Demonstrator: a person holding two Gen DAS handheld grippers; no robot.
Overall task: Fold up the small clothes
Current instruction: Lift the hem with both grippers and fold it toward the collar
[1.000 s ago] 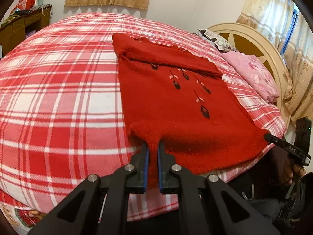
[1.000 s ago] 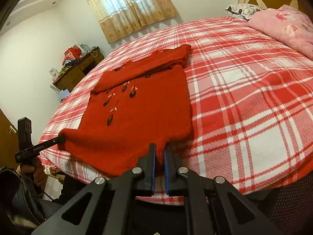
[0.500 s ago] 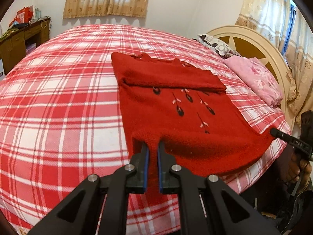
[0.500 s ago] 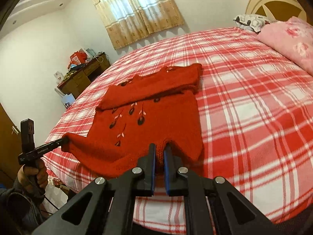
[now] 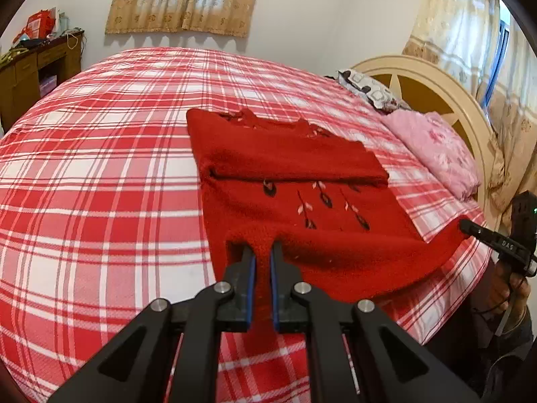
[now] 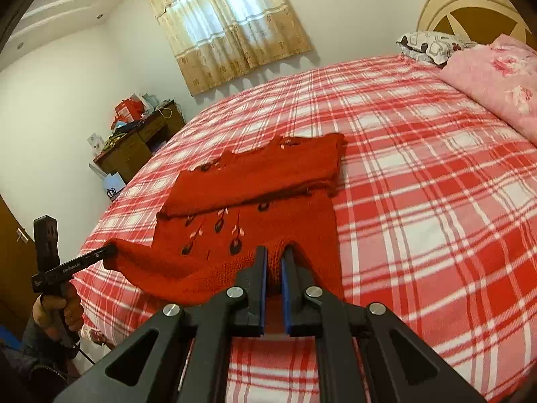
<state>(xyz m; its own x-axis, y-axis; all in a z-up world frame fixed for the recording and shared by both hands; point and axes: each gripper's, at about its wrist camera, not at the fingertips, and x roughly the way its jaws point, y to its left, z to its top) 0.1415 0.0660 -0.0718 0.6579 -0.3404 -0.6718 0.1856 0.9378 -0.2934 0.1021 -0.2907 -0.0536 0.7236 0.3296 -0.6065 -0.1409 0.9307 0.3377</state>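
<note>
Red knit sweater [image 5: 302, 208] lies on the plaid bedspread [image 5: 100, 184], sleeves already folded across the chest; its hem is now lifted off the bed and carried further toward the collar than a second ago, so the bottom-to-top fold is under way, roughly a third done. Left gripper [image 5: 262, 258] pinches one hem corner, jaws pressed on knit. Right gripper [image 6: 274, 262] pinches the other corner likewise. Both are held low, level, pointing toward the far window [image 6: 228, 23].
</note>
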